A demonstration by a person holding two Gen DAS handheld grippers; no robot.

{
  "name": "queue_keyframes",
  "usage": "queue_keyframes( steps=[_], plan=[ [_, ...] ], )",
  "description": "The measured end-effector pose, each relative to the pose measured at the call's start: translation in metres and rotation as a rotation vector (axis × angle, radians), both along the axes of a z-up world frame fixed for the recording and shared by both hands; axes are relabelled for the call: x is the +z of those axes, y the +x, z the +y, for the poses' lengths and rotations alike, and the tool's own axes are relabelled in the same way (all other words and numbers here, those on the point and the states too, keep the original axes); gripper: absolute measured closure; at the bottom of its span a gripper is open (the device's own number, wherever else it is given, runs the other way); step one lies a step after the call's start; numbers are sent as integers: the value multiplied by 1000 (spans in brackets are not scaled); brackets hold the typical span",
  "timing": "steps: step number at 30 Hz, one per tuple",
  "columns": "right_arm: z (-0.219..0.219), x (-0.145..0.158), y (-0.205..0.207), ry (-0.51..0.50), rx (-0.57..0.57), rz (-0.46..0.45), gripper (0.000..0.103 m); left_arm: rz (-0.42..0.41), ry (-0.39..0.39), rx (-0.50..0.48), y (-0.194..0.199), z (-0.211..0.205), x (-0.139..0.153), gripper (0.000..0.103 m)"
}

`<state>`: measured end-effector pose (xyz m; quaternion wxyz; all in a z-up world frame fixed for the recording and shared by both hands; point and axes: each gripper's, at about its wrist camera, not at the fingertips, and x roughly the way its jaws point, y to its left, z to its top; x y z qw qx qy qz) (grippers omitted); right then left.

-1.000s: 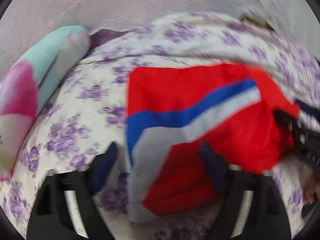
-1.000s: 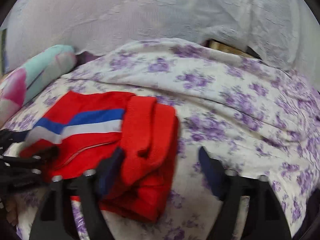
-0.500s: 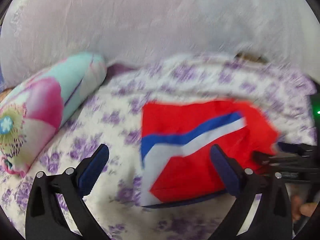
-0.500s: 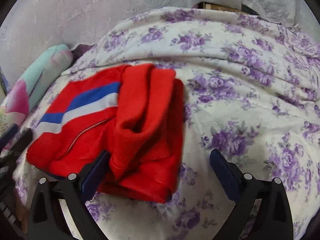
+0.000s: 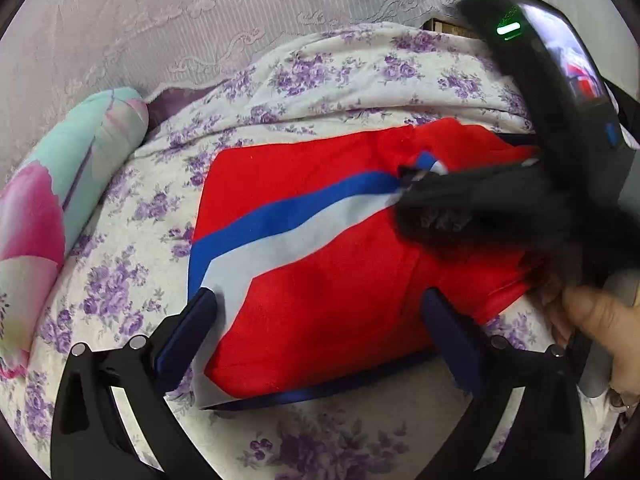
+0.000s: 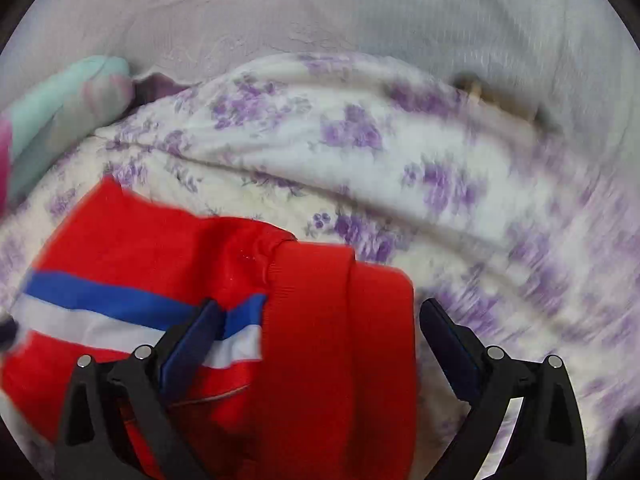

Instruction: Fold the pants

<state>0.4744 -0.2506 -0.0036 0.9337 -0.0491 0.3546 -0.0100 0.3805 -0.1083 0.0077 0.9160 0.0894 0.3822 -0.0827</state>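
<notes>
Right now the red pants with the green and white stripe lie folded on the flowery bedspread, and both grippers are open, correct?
Nearly. The stripe on the red pants is blue and white, not green and white; the left wrist view shows it plainly. The rest holds: they lie folded on the flowery bedspread, and the left gripper and right gripper are both open.

Bed, covered by a white bedspread [image 5: 304,80] printed with purple flowers; bolster pillow [image 5: 60,184], mint and pink, lying along the bedspread's left edge; white lace curtain [image 5: 200,12] hanging behind the bedspread's far edge; a brown wooden piece [image 5: 444,26] showing between curtain and bedspread, far right.
</notes>
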Motion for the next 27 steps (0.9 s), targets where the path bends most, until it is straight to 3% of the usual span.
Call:
queue_keyframes(
  steps=[2, 4, 6, 8, 9, 11, 13, 15, 18, 19, 21, 22, 23, 24, 27],
  plan=[
    [-29, 16, -19, 161, -41, -112, 4, -25, -18, 13, -3, 5, 4, 4],
    [-45, 27, -36, 233, -69, -197, 3, -107, -51, 27, -16, 12, 15, 4],
    [-51, 22, -40, 261, -94, -180, 3, -151, -78, 22, -22, 16, 21, 4],
    [-42, 1, -22, 191, -110, -29, 4, -113, -60, 23, -14, 14, 16, 4],
    [-38, -6, -16, 187, -103, 21, 4, -54, -35, 26, -4, 12, 9, 4],
    [-39, 10, -34, 184, -108, -99, 4, 10, -29, 30, 5, 12, 2, 4],
    [-33, 26, -64, 130, -108, -257, 3, -48, -54, 49, -7, 18, 10, 4],
    [-22, 29, -78, 53, -81, -296, 3, -118, -56, 69, -22, 23, 19, 4],
    [-3, -2, -63, -116, -106, -79, 4, -129, -71, 92, -41, 31, 22, 4],
    [-2, 2, -71, -121, -114, -123, 4, -120, -75, 106, -48, 35, 21, 4],
    [-5, 21, -115, -131, -149, -323, 4, -114, -98, 144, -67, 46, 22, 4],
    [-6, 28, -144, -110, -131, -427, 3, -121, -113, 159, -77, 50, 23, 4],
    [-8, 30, -162, -77, -101, -475, 3, -133, -126, 172, -88, 54, 25, 4],
    [-11, 29, -175, -45, -76, -478, 3, -152, -139, 186, -103, 58, 27, 4],
    [-16, 14, -181, 38, -35, -236, 4, -191, -140, 210, -142, 61, 32, 4]
  ],
)
